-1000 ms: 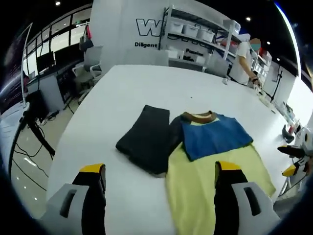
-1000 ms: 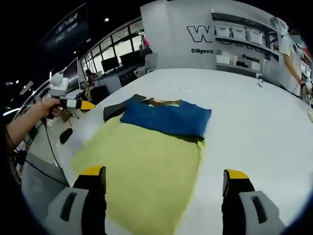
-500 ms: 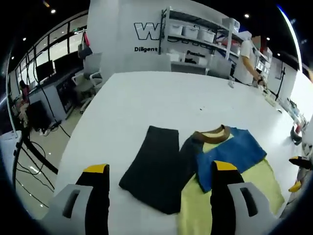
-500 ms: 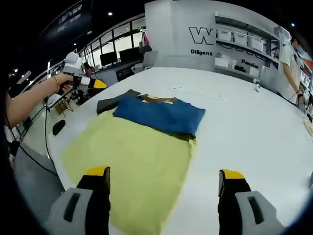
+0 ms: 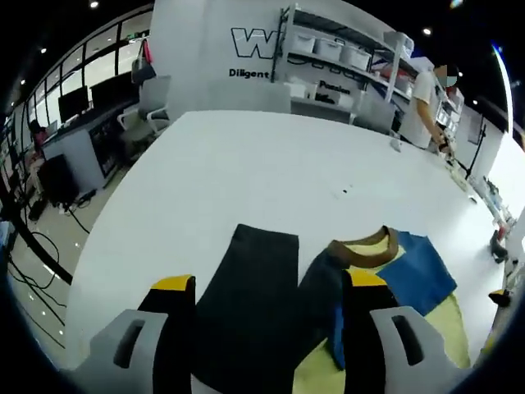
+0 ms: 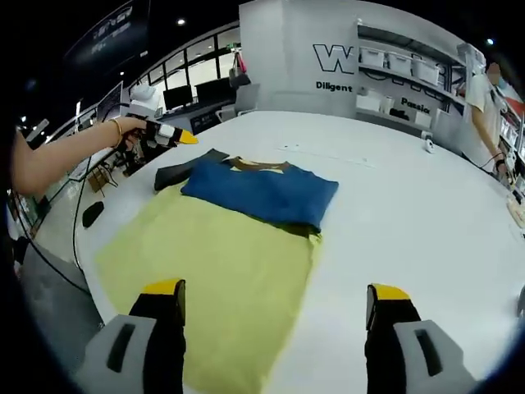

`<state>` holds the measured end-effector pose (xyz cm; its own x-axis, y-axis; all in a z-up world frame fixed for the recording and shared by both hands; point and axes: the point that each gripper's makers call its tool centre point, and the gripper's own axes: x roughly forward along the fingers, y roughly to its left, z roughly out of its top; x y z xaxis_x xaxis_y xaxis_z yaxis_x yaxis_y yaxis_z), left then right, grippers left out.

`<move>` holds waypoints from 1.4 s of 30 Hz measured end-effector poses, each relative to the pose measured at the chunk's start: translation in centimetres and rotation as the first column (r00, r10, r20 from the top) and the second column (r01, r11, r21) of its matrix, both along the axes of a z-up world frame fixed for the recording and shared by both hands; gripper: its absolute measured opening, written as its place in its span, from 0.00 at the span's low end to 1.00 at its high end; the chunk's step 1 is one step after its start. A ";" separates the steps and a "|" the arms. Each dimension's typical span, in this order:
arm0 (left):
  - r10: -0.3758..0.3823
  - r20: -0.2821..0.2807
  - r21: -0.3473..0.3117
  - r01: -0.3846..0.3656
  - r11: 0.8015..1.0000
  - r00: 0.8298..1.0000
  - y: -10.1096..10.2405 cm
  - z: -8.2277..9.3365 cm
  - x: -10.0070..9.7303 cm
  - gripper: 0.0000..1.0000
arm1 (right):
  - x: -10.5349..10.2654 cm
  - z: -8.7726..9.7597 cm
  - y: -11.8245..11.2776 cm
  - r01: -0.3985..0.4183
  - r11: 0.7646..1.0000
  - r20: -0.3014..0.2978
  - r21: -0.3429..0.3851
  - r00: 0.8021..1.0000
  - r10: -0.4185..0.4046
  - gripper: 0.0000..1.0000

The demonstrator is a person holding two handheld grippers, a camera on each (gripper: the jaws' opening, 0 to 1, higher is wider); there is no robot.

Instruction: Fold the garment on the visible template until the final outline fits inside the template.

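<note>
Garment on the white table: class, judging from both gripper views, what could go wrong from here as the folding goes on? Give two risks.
1. The left gripper hovers open over the dark sleeve; closing there might also catch the blue panel beside it and pull the fold askew.
2. The yellow body lies close to the table edge nearest the right gripper; a tug could drag cloth over that edge.

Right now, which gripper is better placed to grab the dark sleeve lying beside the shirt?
Left. The left gripper hangs open directly over the dark sleeve, straddling it. The right gripper sits at the yellow hem, the far end of the shirt.
</note>
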<state>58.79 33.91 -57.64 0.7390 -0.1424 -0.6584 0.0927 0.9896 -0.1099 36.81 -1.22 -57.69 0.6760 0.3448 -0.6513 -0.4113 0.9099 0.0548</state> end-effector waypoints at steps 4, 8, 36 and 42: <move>-0.007 -0.016 0.012 0.007 1.000 1.000 -0.3 -1.2 1.5 0.64 | 0.1 -0.3 -0.3 0.006 1.000 -0.004 -0.009 1.000 -0.006 0.90; -0.027 -0.026 0.030 0.028 0.999 0.999 -0.9 -2.2 2.7 0.60 | 0.1 -0.5 -0.4 0.010 1.000 -0.008 -0.007 1.000 -0.011 0.90; -0.071 -0.105 0.166 0.088 0.982 0.992 -0.2 -6.4 7.0 0.46 | -0.1 -1.5 -1.1 0.033 0.999 -0.026 -0.022 0.999 -0.034 0.89; -0.079 -0.105 0.189 0.097 0.977 0.991 0.2 -6.2 7.0 0.22 | -0.1 -1.5 -1.2 0.039 0.999 -0.025 -0.023 0.999 -0.040 0.88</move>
